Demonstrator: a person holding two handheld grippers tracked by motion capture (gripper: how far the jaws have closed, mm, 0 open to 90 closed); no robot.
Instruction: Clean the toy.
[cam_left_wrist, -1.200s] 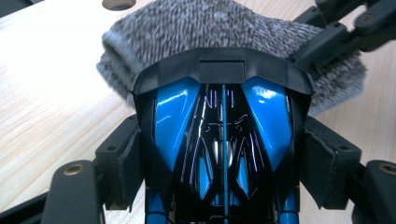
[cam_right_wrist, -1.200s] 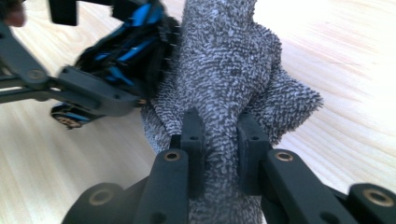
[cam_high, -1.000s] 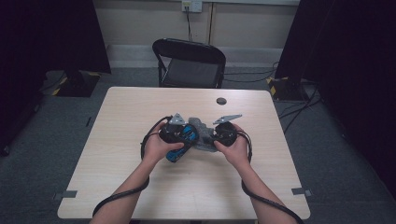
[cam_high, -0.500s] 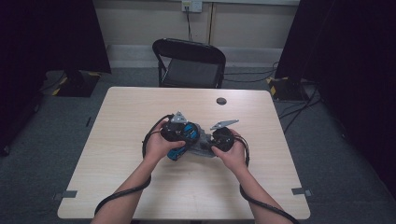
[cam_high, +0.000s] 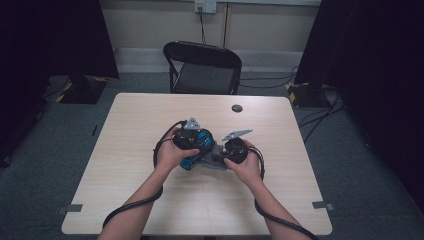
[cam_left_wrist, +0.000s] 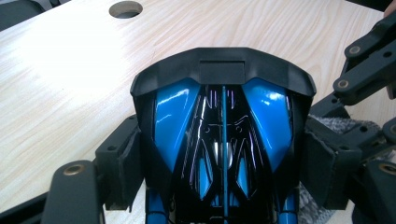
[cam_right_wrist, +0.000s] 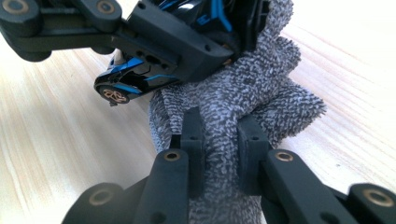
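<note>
The left tool (cam_high: 192, 141) clamps a glossy blue and black toy car (cam_left_wrist: 223, 140) across its body, one pad pressed on each flank. In the left gripper view the car's black end piece points straight ahead, away from the tool, and the car fills the gap between the two pads. The jaws stand wide, set by the width of the car.

The right tool (cam_right_wrist: 219, 140) pinches a speckled grey cloth (cam_right_wrist: 243, 88), its jaws drawn close together with a fold of the fabric squeezed between the pads. Ahead of this tool the cloth bunches upward and touches the underside of the car, just beyond the jaw tips. In the right gripper view the left tool's black linkage crosses above the cloth, and a small wheel (cam_right_wrist: 113, 93) of the car shows to the left of the fabric.

Seen from above, both tools sit side by side near the middle of the light wooden worktop (cam_high: 150, 210), with the car and cloth between them. A round hole (cam_high: 237, 108) in the worktop lies farther ahead of both tools.
</note>
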